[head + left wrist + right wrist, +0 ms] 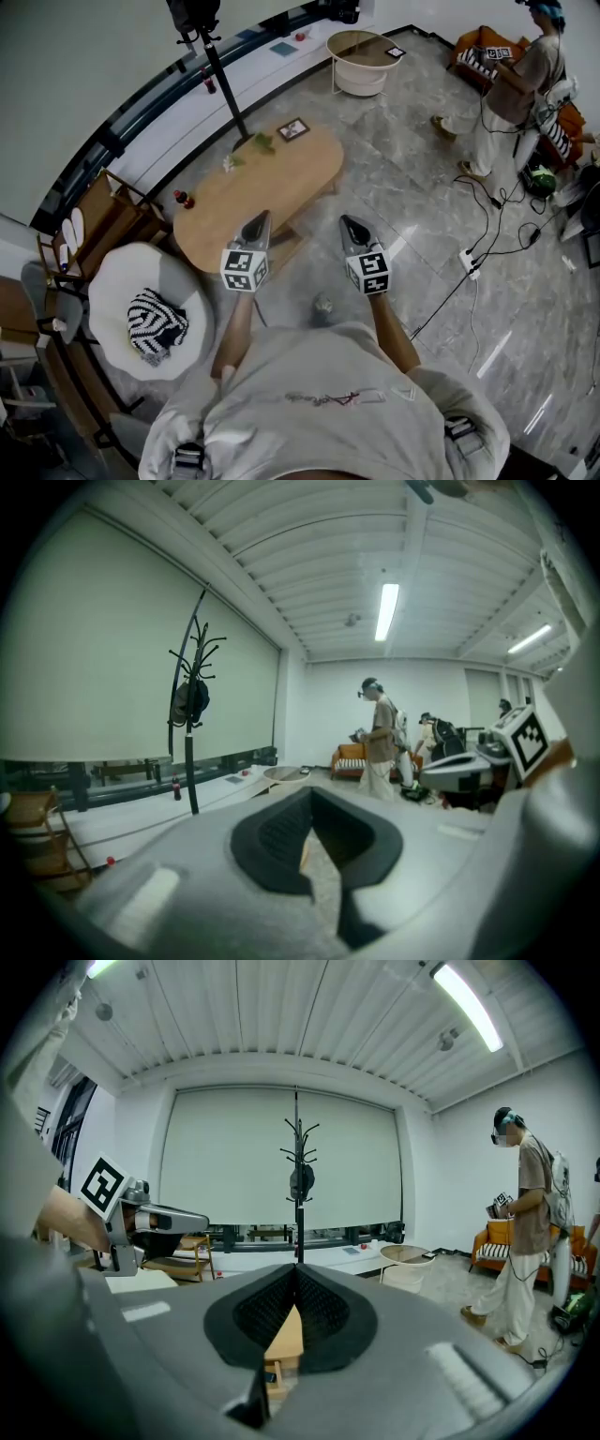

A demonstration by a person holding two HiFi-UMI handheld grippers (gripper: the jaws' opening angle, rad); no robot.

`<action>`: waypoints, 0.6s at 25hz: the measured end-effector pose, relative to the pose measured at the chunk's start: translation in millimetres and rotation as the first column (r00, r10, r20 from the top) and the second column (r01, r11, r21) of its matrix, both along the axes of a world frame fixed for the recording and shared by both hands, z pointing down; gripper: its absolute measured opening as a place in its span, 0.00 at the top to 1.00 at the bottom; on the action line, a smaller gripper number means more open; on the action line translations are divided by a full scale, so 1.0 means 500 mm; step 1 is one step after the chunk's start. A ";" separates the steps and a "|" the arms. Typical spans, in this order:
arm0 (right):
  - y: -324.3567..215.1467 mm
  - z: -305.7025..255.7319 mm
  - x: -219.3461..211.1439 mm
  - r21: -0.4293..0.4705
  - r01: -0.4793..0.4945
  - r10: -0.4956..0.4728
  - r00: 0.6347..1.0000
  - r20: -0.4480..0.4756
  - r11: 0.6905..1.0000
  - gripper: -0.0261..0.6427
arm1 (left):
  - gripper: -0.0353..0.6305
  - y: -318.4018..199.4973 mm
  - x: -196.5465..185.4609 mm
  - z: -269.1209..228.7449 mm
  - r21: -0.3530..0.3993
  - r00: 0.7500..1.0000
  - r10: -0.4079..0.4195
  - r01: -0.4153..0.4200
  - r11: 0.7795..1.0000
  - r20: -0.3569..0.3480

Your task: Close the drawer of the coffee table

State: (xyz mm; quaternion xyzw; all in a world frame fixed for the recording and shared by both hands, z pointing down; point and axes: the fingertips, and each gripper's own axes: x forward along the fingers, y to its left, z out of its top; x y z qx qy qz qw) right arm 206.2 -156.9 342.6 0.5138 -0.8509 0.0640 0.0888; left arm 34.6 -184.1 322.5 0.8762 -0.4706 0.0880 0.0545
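Centre-frame in head view, drawer (289, 246) stands open on coffee table (258, 187). It juts from the table's lower-right long side toward the lower right of frame, and sits btwn the two grippers.

Contents: right gripper view shows a small dark item inside, too small to ID. Head view shows no contents.

Table long axis runs lower left to upper right. On top are a picture frame (293, 129) and a green sprig (261, 142) at the upper end, and a red item (183, 199) at the left end.

Left gripper (261, 219): jaws clenched, nothing btwn them. Right gripper (350, 225): same, clenched and empty. Both are off the table and point up-frame at it.

View differences:
- Right gripper view only: wood tabletop and drawer opening seen through the jaw slit.
- Left gripper view: floor strip and a sliver of wood in the slit, no drawer.
- Both gripper views: coat stand (190, 724) and standing person (379, 738) upright.
- Head view only: white armchair (122, 281) with striped cushion (157, 323), lower left.
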 end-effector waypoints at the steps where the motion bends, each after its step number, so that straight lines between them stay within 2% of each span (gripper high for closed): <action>1: -0.014 0.001 0.004 0.000 0.003 -0.003 1.000 0.000 1.000 0.95 | 0.95 -0.014 0.006 0.000 0.001 1.000 -0.002 0.002 1.000 0.001; 15: -0.172 0.007 0.050 0.002 0.035 -0.035 0.999 -0.005 0.999 0.95 | 0.95 -0.166 0.057 -0.003 0.017 1.000 -0.019 0.019 1.000 0.002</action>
